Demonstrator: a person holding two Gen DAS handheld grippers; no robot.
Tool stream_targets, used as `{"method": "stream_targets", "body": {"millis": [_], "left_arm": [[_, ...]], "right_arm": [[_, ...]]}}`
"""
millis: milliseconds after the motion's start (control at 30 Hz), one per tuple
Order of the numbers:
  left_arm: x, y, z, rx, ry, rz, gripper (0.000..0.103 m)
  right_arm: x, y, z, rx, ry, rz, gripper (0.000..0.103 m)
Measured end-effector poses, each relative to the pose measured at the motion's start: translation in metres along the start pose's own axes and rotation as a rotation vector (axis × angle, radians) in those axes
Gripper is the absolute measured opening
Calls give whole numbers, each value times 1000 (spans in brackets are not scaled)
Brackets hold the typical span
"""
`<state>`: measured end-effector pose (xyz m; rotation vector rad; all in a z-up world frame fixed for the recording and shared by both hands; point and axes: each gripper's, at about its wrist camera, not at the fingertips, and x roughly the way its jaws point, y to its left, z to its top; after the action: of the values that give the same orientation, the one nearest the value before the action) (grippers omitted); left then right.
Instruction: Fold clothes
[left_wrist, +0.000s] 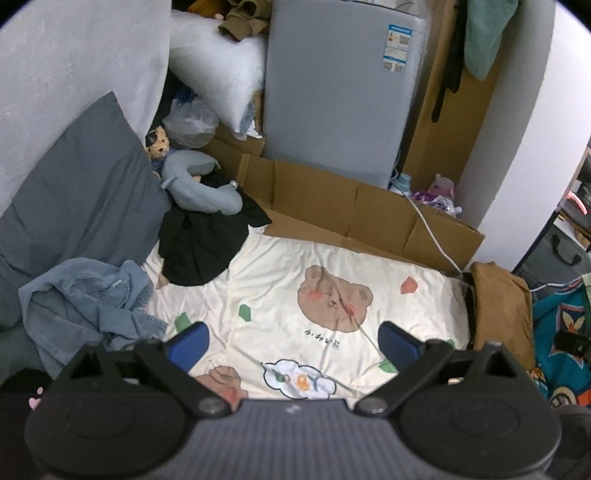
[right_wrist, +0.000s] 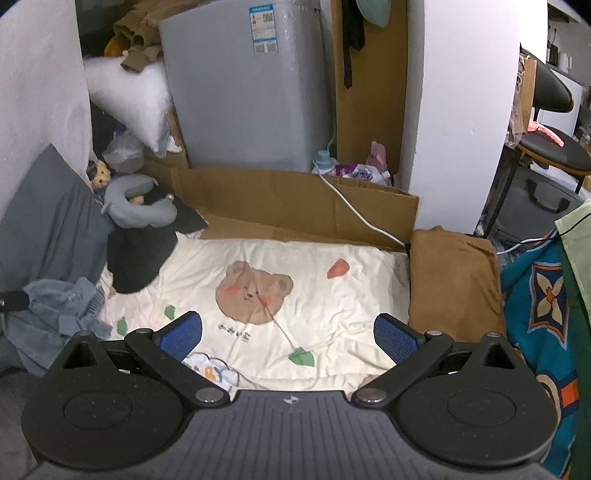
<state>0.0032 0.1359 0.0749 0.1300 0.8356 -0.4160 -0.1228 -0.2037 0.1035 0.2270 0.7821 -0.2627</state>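
three loose garments lie at the edges of one cream quilt printed with cartoon bears (left_wrist: 280, 295): one crumpled blue denim garment (left_wrist: 85, 306), one black garment (left_wrist: 207, 243), and one folded brown garment (left_wrist: 502, 306). two pillows show, one dark grey pillow (left_wrist: 74, 199) and one white pillow (left_wrist: 218, 62). there is one grey u-shaped neck pillow (left_wrist: 199, 188), one small plush doll (left_wrist: 159, 146), one grey washing machine (left_wrist: 340, 85), and one flattened brown cardboard sheet (left_wrist: 351, 210). two bear faces are printed on the quilt.
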Motion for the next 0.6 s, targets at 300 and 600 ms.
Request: {"method": "stream_targets", "body": {"millis": [300, 600], "left_arm": [[14, -8, -14, 50, -5, 10, 100], [26, -4, -19, 12, 39, 10, 102]], "right_arm": [[7, 5, -12, -4, 7, -42, 102], [11, 4, -19, 18, 18, -67, 102]]}}
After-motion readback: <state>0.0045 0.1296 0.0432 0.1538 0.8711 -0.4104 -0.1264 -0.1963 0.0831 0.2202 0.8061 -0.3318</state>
